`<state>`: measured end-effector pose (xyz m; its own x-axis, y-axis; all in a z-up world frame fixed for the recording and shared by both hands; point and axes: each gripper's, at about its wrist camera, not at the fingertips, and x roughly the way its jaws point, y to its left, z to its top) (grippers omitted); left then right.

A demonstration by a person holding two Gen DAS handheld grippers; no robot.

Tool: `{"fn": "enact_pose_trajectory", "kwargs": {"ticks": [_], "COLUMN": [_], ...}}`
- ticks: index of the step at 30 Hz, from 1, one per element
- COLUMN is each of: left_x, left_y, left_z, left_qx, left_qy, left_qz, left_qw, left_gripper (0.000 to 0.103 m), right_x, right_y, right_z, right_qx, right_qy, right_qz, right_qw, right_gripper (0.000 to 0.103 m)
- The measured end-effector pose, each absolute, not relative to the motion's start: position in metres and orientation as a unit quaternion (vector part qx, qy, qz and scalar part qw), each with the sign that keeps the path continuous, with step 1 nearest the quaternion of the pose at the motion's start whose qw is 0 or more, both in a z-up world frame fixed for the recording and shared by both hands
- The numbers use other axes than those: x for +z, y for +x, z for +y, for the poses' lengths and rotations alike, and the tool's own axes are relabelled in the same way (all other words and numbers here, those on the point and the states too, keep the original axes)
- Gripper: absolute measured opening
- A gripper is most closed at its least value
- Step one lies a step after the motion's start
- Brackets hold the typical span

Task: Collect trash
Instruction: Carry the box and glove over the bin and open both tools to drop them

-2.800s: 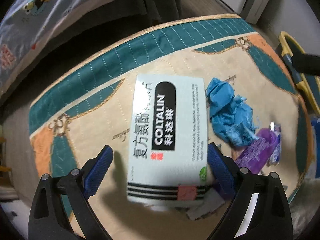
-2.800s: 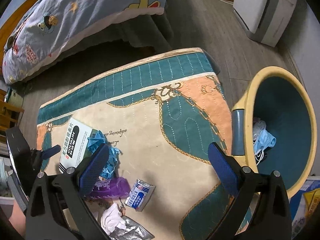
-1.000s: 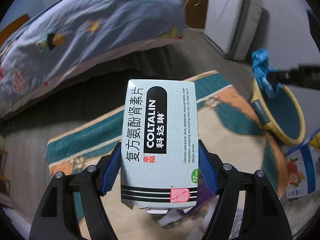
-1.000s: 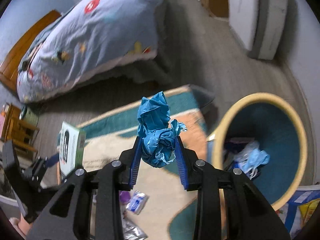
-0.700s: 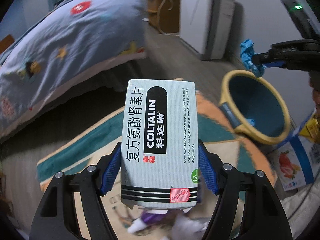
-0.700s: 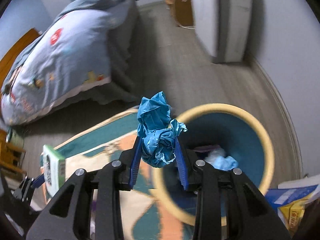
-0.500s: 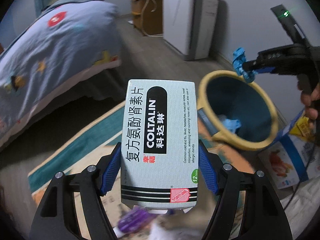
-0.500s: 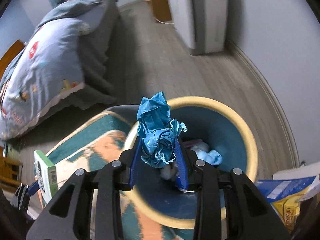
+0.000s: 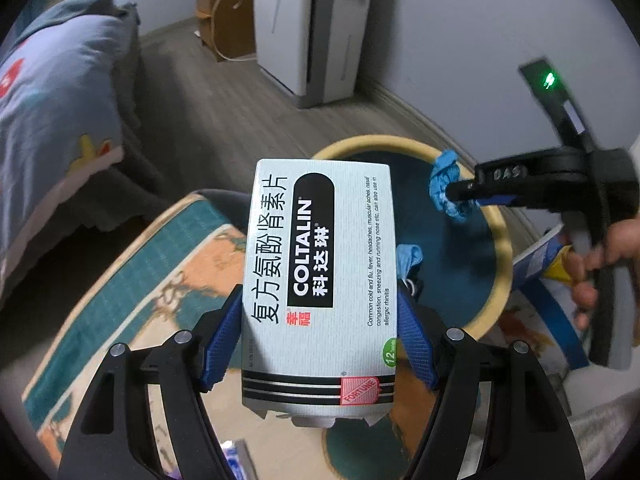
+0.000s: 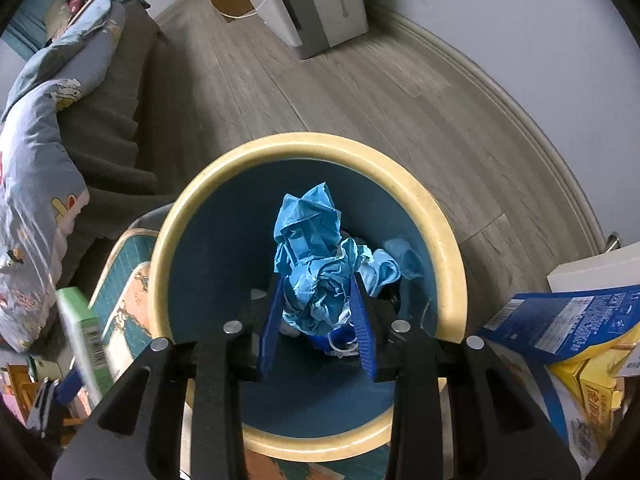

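The crumpled blue paper (image 10: 316, 264) sits clenched between your right gripper's (image 10: 318, 316) 2 blue pads, held over the mouth of the yellow-rimmed bin (image 10: 448, 248), which already holds light blue scraps. Your left gripper (image 9: 320, 332) is clamped on the COLTALIN box (image 9: 320, 280), upright between its pads, with the bin just beyond it and the patterned rug (image 9: 160, 272) below to the left.

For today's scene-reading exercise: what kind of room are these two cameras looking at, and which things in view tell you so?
Most likely a bedroom in a home. A bed with a cartoon-print quilt stands on grey wood flooring, a patterned rug lies beside it, and a round waste bin stands near the wall.
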<state>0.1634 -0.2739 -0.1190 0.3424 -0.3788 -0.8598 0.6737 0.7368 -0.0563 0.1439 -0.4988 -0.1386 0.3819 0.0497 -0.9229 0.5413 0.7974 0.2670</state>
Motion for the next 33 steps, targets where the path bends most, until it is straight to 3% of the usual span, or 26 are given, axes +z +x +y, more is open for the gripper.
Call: {"fn": "enact_pose_trajectory", "kwargs": {"ticks": [12, 15, 17, 19, 22, 33], "left_x": [-0.133, -0.133, -0.133, -0.134, -0.132, -0.098], "left_y": [0.173, 0.171, 0.168, 0.168, 0.168, 0.147], "left_z": [-0.313, -0.310, -0.306, -0.302, -0.290, -0.230], "left_qx": [-0.331, -0.322, -0.312, -0.305, -0.295, -0.251], "left_qy": [0.210, 0.211, 0.214, 0.218, 0.214, 0.198], "left_qz": [0.453, 0.445, 0.437, 0.440, 0.441, 0.433], "left_qw": [0.801, 0.809, 0.816, 0.816, 0.820, 0.843], "left_gripper": [0.073, 0.089, 0.092, 0.093, 0.093, 0.095], "right_x": [-0.131, -0.129, -0.128, -0.126, -0.122, -0.100], "right_y": [0.147, 0.148, 0.148, 0.150, 0.151, 0.150], "right_z": [-0.499, -0.499, -0.499, -0.497, -0.493, -0.468], "right_qx": [-0.151, -0.151, -0.152, -0.155, -0.155, -0.135], "right_qy": [0.283, 0.283, 0.288, 0.283, 0.275, 0.228], "right_qz": [0.520, 0.519, 0.517, 0.515, 0.511, 0.507], "right_qw": [0.792, 0.793, 0.791, 0.794, 0.800, 0.820], "right_gripper": [0.033, 0.034, 0.047, 0.074, 0.085, 0.094]}}
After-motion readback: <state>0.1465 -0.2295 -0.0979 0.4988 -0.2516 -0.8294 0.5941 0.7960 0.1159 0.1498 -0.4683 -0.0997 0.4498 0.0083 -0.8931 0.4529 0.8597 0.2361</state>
